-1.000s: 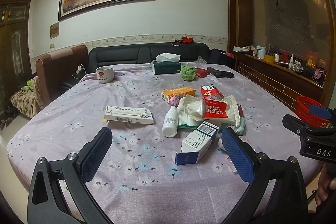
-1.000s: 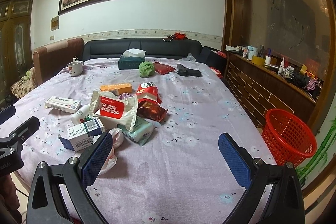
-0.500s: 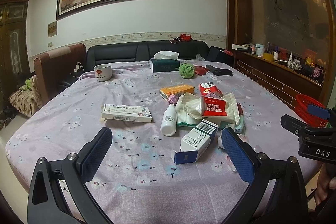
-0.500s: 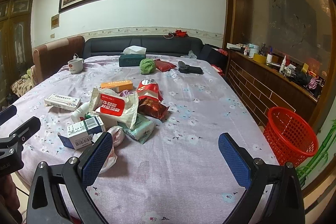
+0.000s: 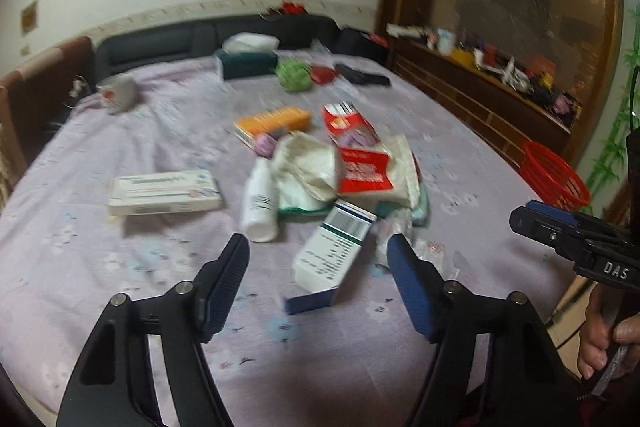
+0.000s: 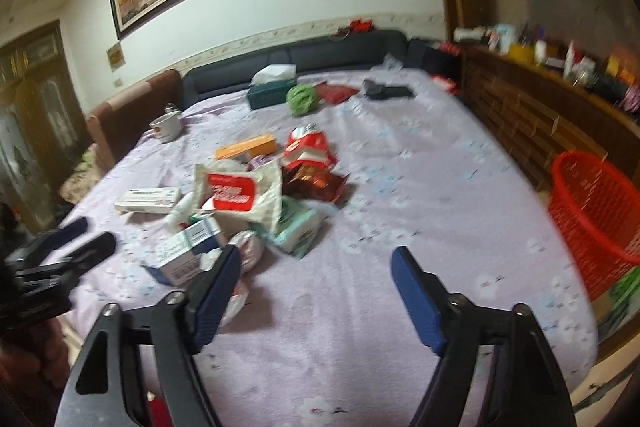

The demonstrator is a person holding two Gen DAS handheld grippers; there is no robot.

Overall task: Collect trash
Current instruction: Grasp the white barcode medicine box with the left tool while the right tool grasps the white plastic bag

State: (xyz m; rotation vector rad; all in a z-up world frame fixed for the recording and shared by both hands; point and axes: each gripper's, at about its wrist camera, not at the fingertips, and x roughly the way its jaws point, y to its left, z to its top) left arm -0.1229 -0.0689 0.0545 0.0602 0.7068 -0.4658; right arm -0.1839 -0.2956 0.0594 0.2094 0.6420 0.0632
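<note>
Left wrist view: the left gripper, its jaws just narrowed yet parted and empty, hovers before the blue-and-white box at the trash pile's near edge on the table; right wrist view: the right gripper, likewise narrowed, empty, faces bare cloth between pile and red basket.

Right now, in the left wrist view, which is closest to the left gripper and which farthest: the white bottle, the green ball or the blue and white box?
1. Blue and white box, just ahead of the left gripper.
2. White bottle, further in, slightly left.
3. Green ball, far across the table, beside the tissue box.
</note>
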